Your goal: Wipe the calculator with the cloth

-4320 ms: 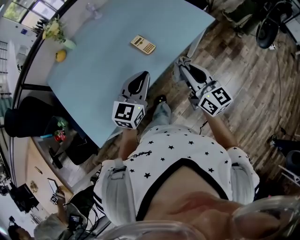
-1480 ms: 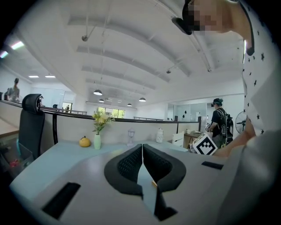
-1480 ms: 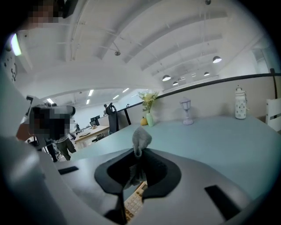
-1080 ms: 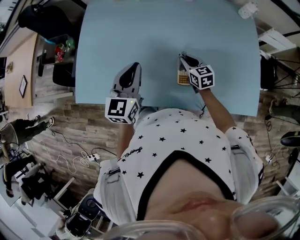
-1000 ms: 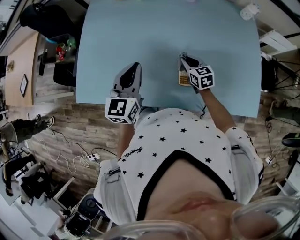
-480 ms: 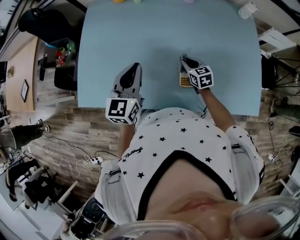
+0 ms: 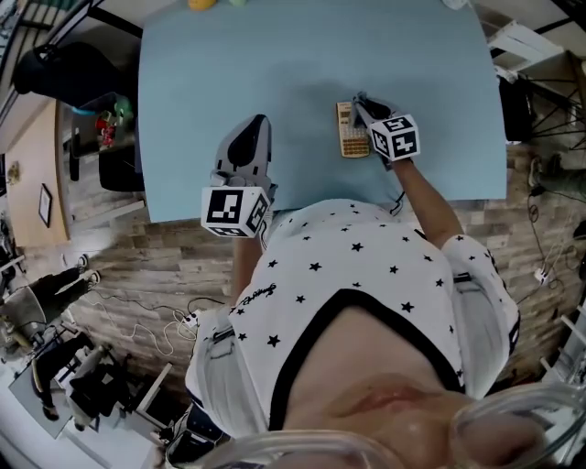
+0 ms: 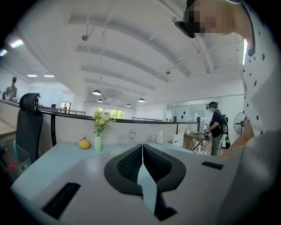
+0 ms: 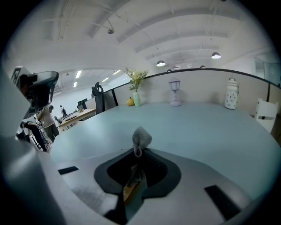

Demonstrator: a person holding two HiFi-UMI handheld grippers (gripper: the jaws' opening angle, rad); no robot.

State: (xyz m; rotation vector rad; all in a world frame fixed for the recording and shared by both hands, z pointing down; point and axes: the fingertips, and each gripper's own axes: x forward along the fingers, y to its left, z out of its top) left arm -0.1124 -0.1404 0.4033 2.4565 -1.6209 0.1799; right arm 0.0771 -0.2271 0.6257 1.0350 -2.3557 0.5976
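Note:
A tan calculator (image 7: 349, 130) lies on the light blue table (image 7: 275, 64), near its front edge. My right gripper (image 7: 362, 102) hovers over the calculator's right side, shut on a small grey cloth (image 9: 141, 138) bunched at its tips. In the right gripper view a strip of the calculator (image 9: 131, 188) shows below the jaws. My left gripper (image 7: 255, 128) hangs over the table's front edge, well left of the calculator. Its jaws meet with nothing between them in the left gripper view (image 8: 142, 148).
Along the table's far edge stand a vase of flowers (image 9: 136, 97), a yellow fruit (image 7: 200, 4), a small lantern (image 9: 175, 96) and a white jar (image 9: 231, 92). A black chair (image 7: 57, 66) stands left of the table. A person (image 8: 216, 127) works at a desk in the background.
The right gripper with the cloth has shifted a little to the calculator's right, so more of the calculator shows beside it. The left gripper has stayed put.

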